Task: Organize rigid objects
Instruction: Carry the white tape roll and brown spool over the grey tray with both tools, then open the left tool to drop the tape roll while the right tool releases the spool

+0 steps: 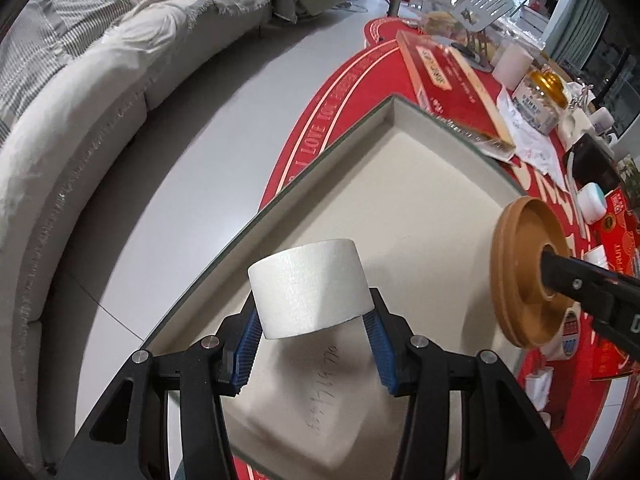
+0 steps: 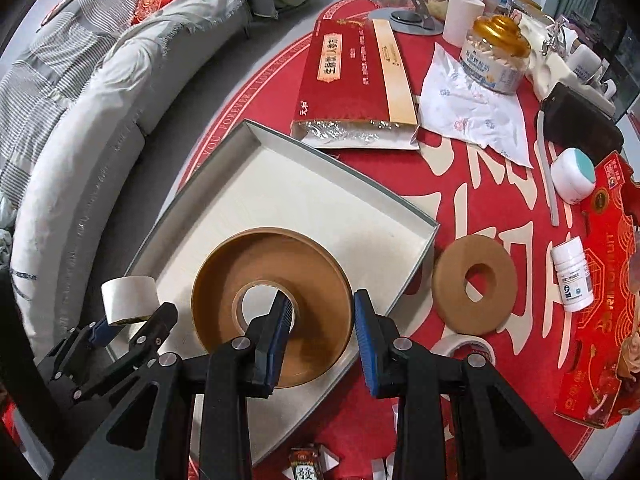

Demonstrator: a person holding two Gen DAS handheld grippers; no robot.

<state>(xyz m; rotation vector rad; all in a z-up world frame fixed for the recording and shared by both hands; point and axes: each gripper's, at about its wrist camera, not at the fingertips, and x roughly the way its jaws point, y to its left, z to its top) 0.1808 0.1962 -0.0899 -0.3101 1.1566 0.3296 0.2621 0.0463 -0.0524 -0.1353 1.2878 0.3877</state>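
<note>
My left gripper point(image 1: 312, 322) is shut on a white tape roll point(image 1: 308, 288), its blue pads pressing both sides. The roll hangs above the near corner of a shallow white box tray point(image 1: 400, 200). My right gripper point(image 2: 322, 304) is shut on a large brown tape roll point(image 2: 272, 264): one finger is inside the core, the other on the outer rim. That brown roll point(image 1: 520, 272) hovers flat over the tray point(image 2: 320, 184). In the right wrist view the white roll point(image 2: 128, 294) and the left gripper point(image 2: 120, 320) show at the lower left.
A second brown disc point(image 2: 474, 284) and a white tape roll point(image 2: 468, 346) lie on the red tablecloth right of the tray. Beyond are a red flat box point(image 2: 352, 80), a gold-lidded jar point(image 2: 496, 52), a pill bottle point(image 2: 570, 276) and a red carton point(image 2: 600, 320). A sofa point(image 1: 80, 140) stands across the floor at left.
</note>
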